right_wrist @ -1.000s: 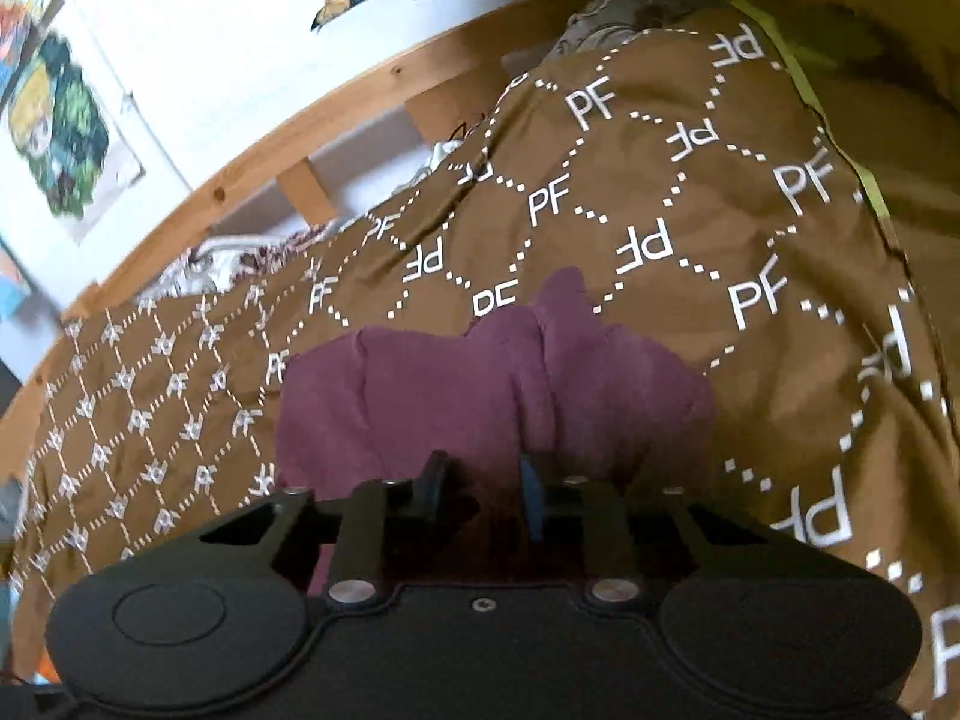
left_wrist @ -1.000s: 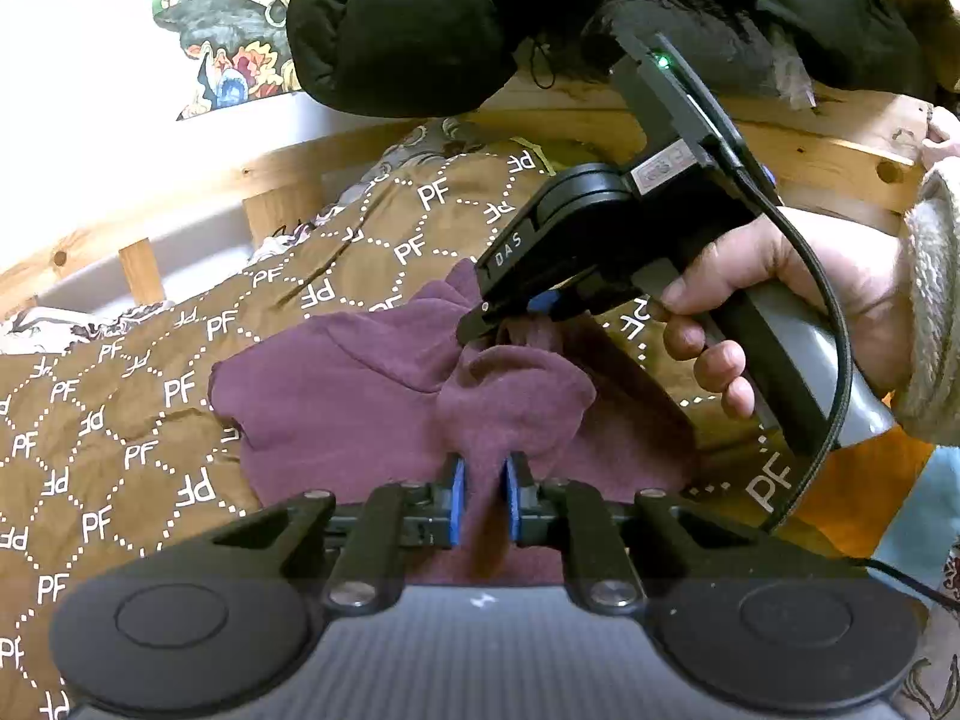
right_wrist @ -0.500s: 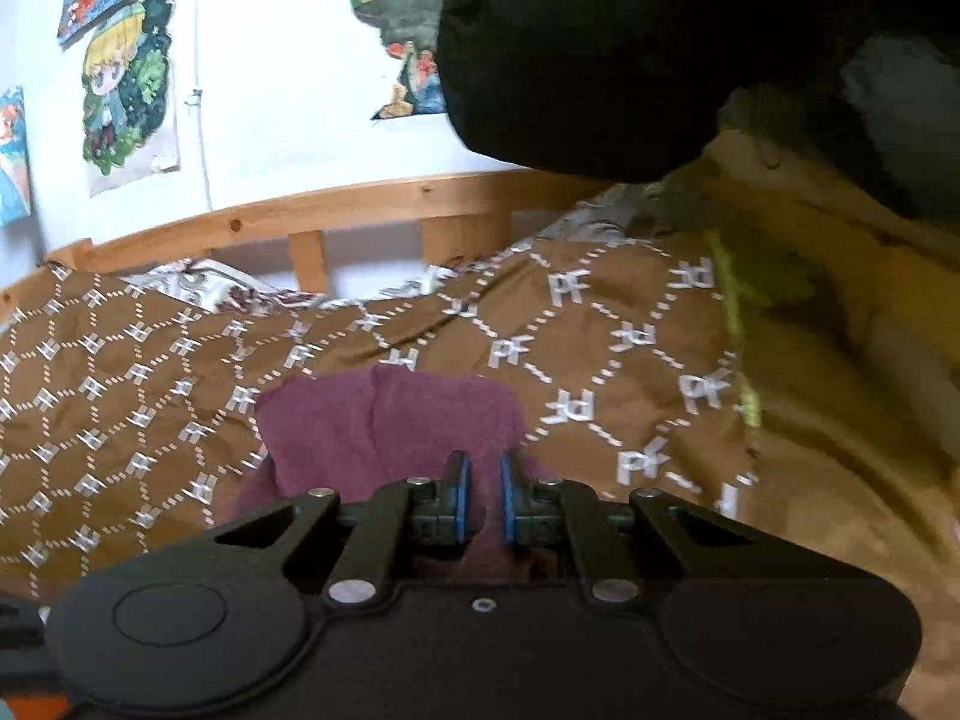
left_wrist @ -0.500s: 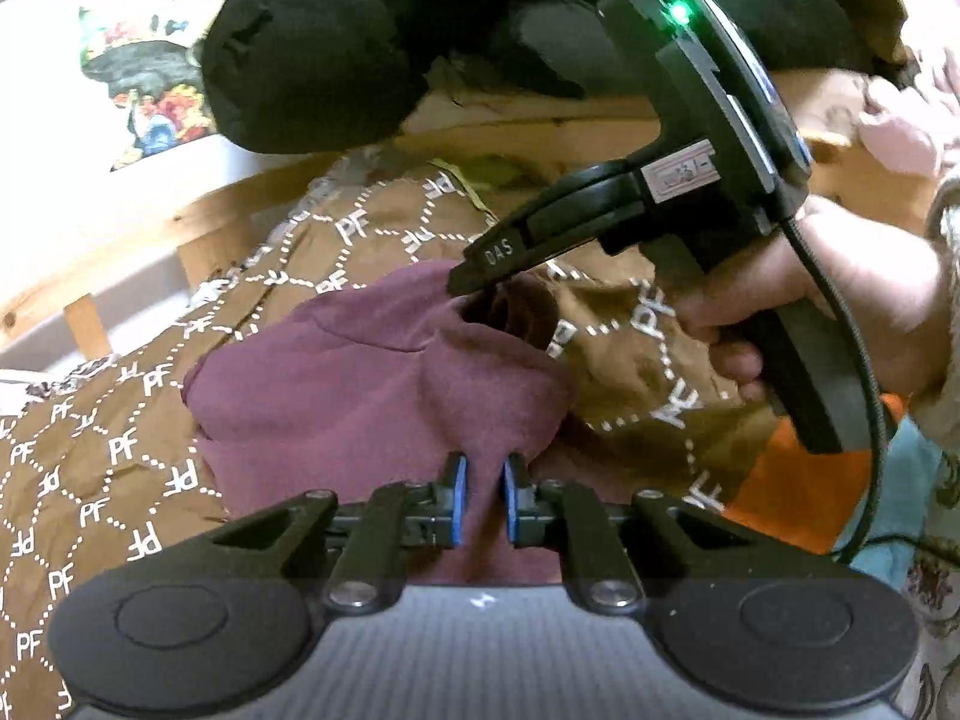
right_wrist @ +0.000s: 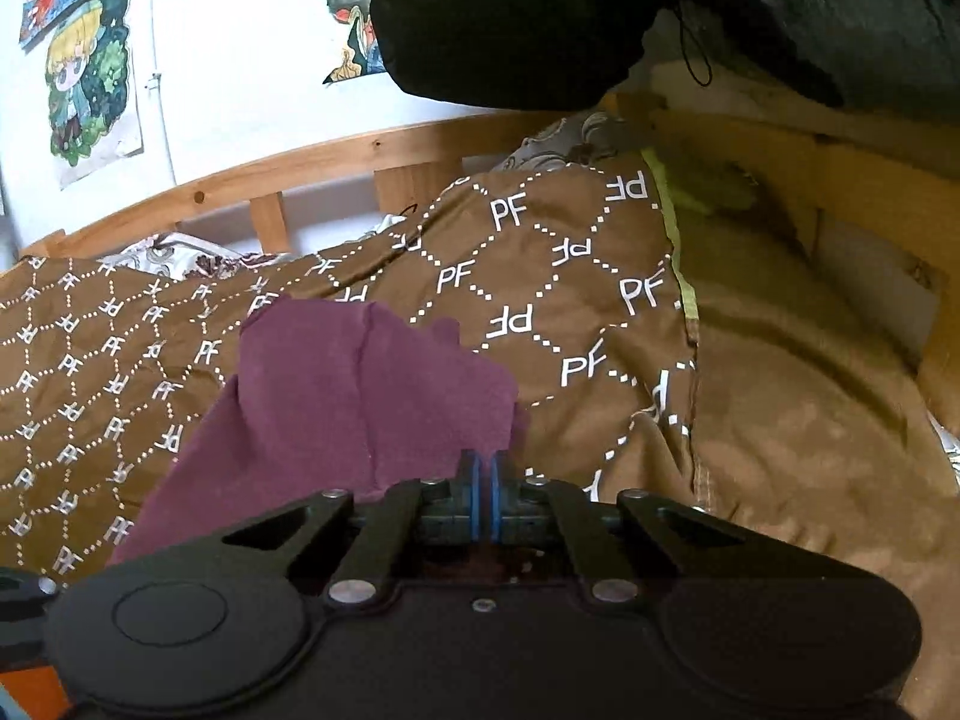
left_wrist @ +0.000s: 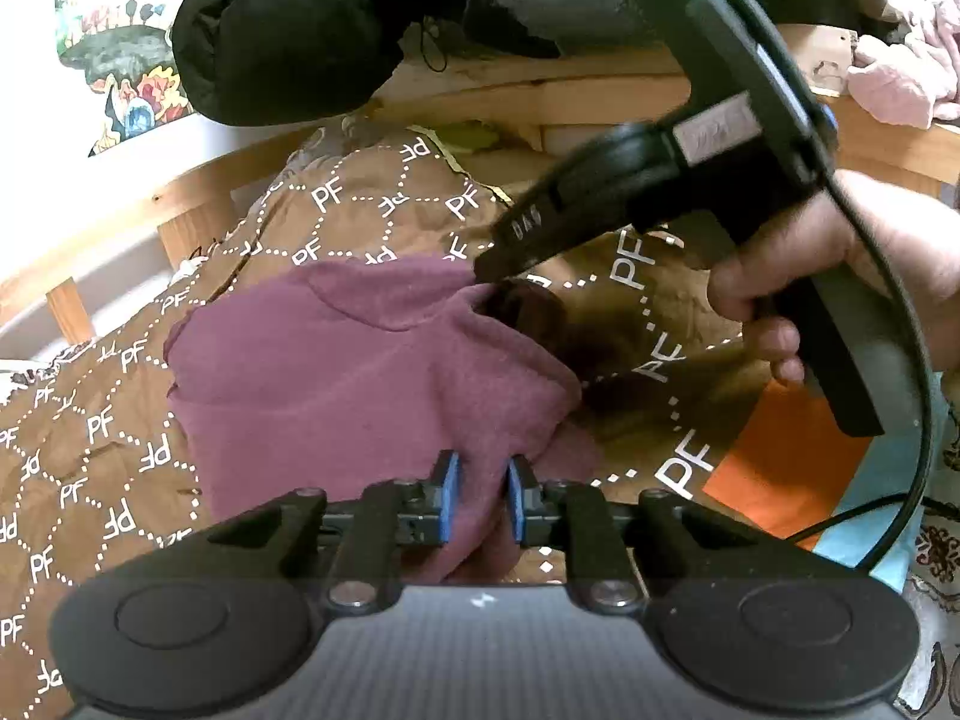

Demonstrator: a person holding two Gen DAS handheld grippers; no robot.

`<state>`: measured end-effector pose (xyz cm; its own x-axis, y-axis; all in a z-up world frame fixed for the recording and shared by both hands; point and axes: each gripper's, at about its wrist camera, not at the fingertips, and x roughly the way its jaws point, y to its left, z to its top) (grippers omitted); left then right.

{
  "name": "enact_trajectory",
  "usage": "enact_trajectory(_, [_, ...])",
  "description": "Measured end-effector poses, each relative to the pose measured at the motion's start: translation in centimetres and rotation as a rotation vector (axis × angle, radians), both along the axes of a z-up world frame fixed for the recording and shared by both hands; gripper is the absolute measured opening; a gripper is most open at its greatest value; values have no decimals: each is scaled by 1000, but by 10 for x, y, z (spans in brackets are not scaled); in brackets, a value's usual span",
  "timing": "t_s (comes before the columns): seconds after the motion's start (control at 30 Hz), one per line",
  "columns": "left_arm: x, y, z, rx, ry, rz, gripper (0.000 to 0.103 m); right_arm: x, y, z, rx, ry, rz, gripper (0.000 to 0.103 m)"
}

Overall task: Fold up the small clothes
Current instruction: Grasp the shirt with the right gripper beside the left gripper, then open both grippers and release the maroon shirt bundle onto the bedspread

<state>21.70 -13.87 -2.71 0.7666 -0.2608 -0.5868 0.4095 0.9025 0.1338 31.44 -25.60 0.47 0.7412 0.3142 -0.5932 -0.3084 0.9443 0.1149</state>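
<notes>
A small maroon garment (left_wrist: 360, 372) lies spread on a brown blanket with a white PF pattern (left_wrist: 90, 420). My left gripper (left_wrist: 482, 480) has the garment's near edge between its blue pads; the jaws are opening and the cloth still fills the gap. A hand holds my right gripper (left_wrist: 486, 276) at the garment's far right corner, pinching it. In the right wrist view the right gripper (right_wrist: 485, 468) shows its pads almost together on a thin edge of the maroon garment (right_wrist: 360, 396), and its jaws are opening slightly. The cloth stretches between both grippers over the blanket (right_wrist: 540, 276).
A wooden bed rail (right_wrist: 270, 174) runs along the far side below a wall with posters (right_wrist: 90, 72). A black jacket (left_wrist: 288, 30) hangs overhead. Pink cloth (left_wrist: 894, 84) lies on the rail at top right. Orange and light-blue fabric (left_wrist: 780, 468) lies at the right, tan bedding (right_wrist: 810, 390) beyond the blanket.
The right gripper has lifted and drawn the garment's corner up and to the right, so the bunched cloth now lies flatter and wider. The left pads stand slightly further apart.
</notes>
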Motion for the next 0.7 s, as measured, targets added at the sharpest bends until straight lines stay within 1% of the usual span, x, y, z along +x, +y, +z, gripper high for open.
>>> enact_trajectory(0.03, [0,1,1,-9,4,-4,28,0,-1,3,15,3,-6,19])
enact_trajectory(0.07, [-1,2,1,-23,9,-8,36,0,-1,5,28,7,-7,23])
enact_trajectory(0.1, [-1,3,2,-42,14,-10,45,0,-2,7,41,13,-3,32])
enact_trajectory(0.13, [-1,4,3,-59,19,-13,49,0,-1,10,51,23,4,39])
enact_trajectory(0.17, [-1,4,4,-74,25,-15,54,-1,1,11,58,31,14,53])
enact_trajectory(0.2, [-2,5,5,-87,29,-13,57,-2,3,13,60,35,25,63])
enact_trajectory(0.23, [-4,6,7,-96,31,-8,59,-4,5,14,58,37,39,66])
enact_trajectory(0.3, [-10,10,12,-126,30,4,73,-5,12,13,24,47,67,75])
enact_trajectory(0.33, [-14,12,15,-143,28,16,76,-7,15,12,-4,50,73,76])
enact_trajectory(0.4, [-22,21,22,-177,26,52,89,-11,18,8,-57,50,70,78])
enact_trajectory(0.5, [-30,41,31,-228,45,132,94,-18,15,-3,-109,60,41,83])
enact_trajectory(0.6, [-32,61,37,-243,62,230,99,-25,5,-12,-108,81,4,86])
enact_trajectory(0.7, [-33,85,37,-256,64,338,102,-35,0,-18,-101,76,-33,89])
